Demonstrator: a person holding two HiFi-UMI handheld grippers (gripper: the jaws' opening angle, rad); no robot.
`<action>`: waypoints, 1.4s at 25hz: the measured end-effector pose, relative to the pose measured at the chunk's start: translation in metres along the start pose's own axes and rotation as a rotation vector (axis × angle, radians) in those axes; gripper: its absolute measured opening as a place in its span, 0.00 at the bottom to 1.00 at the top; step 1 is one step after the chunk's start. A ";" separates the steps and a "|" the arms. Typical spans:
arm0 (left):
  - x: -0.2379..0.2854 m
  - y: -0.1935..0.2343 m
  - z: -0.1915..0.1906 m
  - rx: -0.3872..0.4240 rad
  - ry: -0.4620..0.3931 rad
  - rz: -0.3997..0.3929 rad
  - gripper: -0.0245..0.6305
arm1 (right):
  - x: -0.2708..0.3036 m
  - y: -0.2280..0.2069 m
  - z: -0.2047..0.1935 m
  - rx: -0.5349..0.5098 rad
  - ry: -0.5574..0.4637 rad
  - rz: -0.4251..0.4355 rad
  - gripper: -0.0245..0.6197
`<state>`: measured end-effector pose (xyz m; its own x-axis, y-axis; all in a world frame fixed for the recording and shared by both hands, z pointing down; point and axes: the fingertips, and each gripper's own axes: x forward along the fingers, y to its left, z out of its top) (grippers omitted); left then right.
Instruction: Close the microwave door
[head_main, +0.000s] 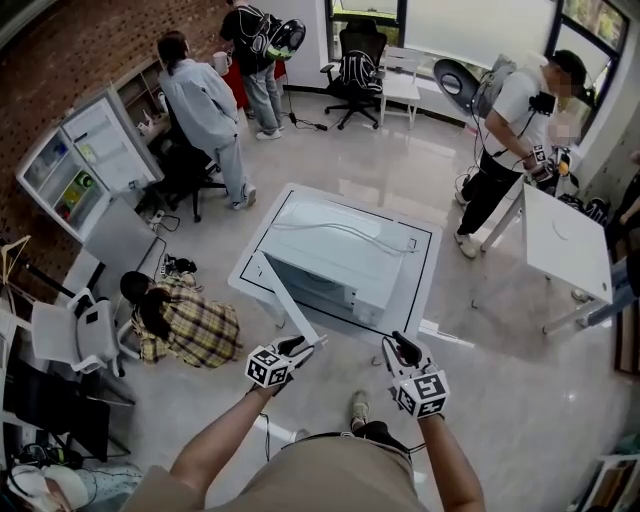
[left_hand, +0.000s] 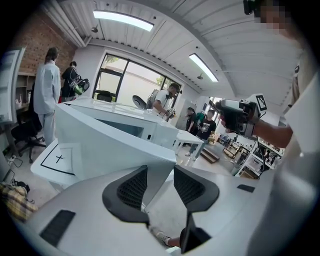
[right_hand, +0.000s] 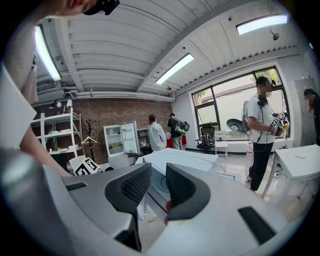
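Left tongs (left_hand: 160, 171) were parted to a moderate gap and gripped nothing. The free edge of the microwave door (head_main: 287, 300) sat in or just ahead of that gap, nearer the left pad. I couldn't tell if it touched.

The door stood wide open, swung out toward me from the left of the microwave (head_main: 345, 255). The microwave sat on a low white worktop (head_main: 422, 285).

Right tongs (right_hand: 158, 169) were at a narrow gap, empty, to the right of the door and clear of the oven, aimed at its open front.

Risks as I judged them:
- One pad on a thin edge could skate off mid-swing and leave the door ajar.
- Too hard a shove could slide the whole oven on the worktop, or bounce the door off the latch.
- If the right tongs drifted into the opening, the door would close on them.
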<state>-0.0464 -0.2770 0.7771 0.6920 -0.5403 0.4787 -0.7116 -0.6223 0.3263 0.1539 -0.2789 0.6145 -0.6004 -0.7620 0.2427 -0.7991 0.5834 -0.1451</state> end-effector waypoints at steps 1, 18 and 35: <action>0.004 -0.001 0.004 -0.001 0.002 -0.004 0.30 | 0.001 -0.004 0.003 -0.002 0.000 0.001 0.19; 0.076 0.002 0.059 -0.001 0.002 -0.025 0.30 | 0.025 -0.068 0.015 0.002 0.002 0.037 0.19; 0.111 0.029 0.078 -0.082 -0.001 0.039 0.30 | 0.041 -0.107 0.022 0.036 -0.011 0.075 0.19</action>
<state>0.0199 -0.3991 0.7763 0.6637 -0.5638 0.4915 -0.7455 -0.5524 0.3730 0.2145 -0.3786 0.6184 -0.6590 -0.7195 0.2194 -0.7522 0.6290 -0.1966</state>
